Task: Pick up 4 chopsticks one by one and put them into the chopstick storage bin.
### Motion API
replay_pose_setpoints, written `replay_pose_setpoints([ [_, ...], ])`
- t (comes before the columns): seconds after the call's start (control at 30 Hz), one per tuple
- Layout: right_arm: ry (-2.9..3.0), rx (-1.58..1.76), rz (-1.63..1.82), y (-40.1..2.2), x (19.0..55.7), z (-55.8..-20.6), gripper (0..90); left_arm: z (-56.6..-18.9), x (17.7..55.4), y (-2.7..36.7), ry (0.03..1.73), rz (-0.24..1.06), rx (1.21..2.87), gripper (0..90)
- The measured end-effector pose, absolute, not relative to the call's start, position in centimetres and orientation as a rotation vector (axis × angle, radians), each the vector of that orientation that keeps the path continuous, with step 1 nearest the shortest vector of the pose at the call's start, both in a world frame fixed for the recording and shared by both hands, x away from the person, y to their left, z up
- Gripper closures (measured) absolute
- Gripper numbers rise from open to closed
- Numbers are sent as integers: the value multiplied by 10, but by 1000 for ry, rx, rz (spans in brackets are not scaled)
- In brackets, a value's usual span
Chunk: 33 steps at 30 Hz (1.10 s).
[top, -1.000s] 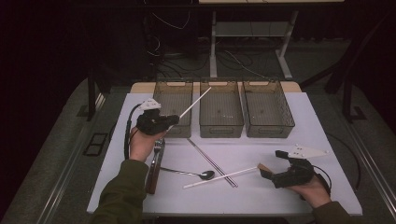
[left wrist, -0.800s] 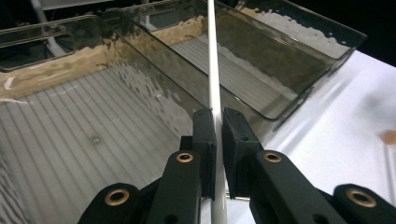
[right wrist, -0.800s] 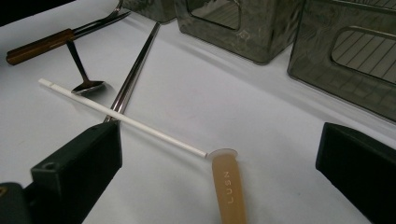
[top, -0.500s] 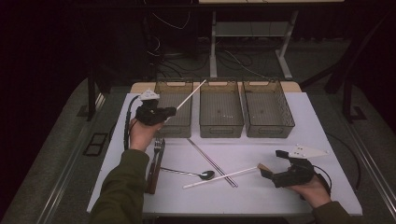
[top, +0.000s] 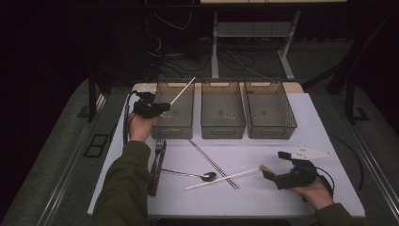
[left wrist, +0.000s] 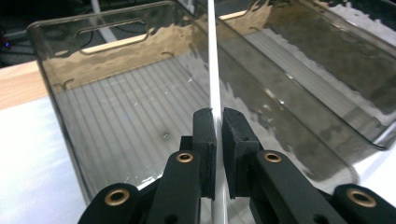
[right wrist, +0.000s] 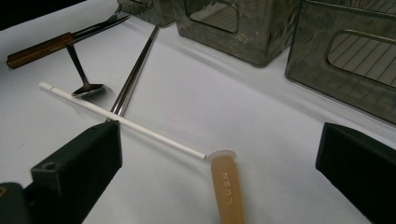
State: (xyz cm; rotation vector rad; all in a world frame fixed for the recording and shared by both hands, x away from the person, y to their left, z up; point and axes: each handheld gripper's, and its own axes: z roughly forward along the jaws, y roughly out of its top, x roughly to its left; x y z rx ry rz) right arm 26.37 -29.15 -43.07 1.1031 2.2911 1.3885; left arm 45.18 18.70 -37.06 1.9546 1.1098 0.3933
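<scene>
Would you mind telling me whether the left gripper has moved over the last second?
Yes. The left gripper, shut on the white stick, has moved away from the person toward the far end of the left bin.

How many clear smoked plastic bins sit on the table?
3, in a row along the table's far edge: left bin, middle bin, right bin.

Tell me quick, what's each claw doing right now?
Left claw: closed on a white stick.
Right claw: open, holding nothing.
</scene>
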Motion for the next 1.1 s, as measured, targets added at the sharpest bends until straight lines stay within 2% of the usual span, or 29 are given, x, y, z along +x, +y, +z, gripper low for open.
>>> replay_pose_setpoints([
  [0.3,2287,1103,1394,-291,264,-430,7,-378,465,180,1185,428,2091,841],
  [0.7,2293,1097,1395,-291,264,-431,7,-393,473,175,1240,404,2159,837],
  [0.93,2290,1095,1397,-291,263,-430,7,-389,472,174,1230,447,2126,642],
  [1.1,2294,1091,1392,-291,264,-431,7,-383,467,176,1172,423,2079,535],
])
